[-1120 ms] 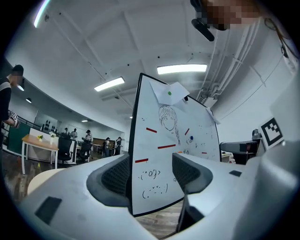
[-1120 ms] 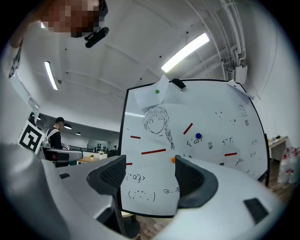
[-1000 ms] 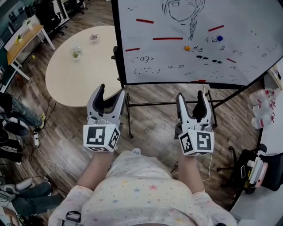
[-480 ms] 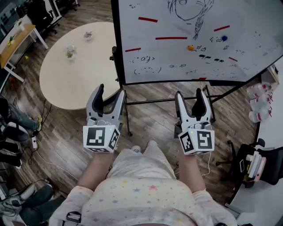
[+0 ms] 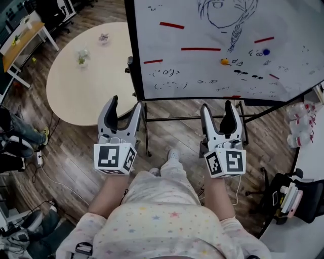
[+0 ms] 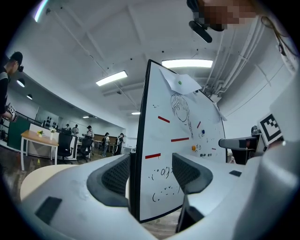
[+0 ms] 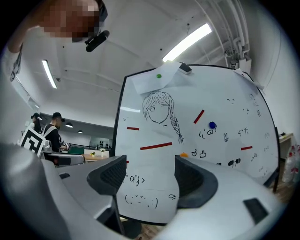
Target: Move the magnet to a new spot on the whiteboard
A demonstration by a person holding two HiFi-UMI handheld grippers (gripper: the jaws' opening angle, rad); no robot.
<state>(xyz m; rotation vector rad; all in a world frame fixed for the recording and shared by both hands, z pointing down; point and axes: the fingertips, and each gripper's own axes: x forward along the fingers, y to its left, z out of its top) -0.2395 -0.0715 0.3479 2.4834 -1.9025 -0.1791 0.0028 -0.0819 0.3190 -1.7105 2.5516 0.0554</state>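
— How do our two grippers stand?
— We hold the left gripper (image 5: 125, 109) with its jaws apart and nothing between them. The right gripper (image 5: 216, 112) is the same: jaws wide, empty. Both hang over the wooden floor (image 5: 172, 131) and point at the whiteboard (image 5: 157, 40), well short of it.
— And the magnet?
— We see an orange round magnet (image 5: 225, 61) on the board's lower right part, below the braid of the sketched head (image 5: 223, 12). A blue round magnet (image 5: 266, 51) sits up and to the right of it. We cannot tell which one the task means. Several red strips (image 5: 200, 49) lie scattered across the board.
— And to our left?
— A round pale table (image 5: 86, 96), beside the board's left edge.
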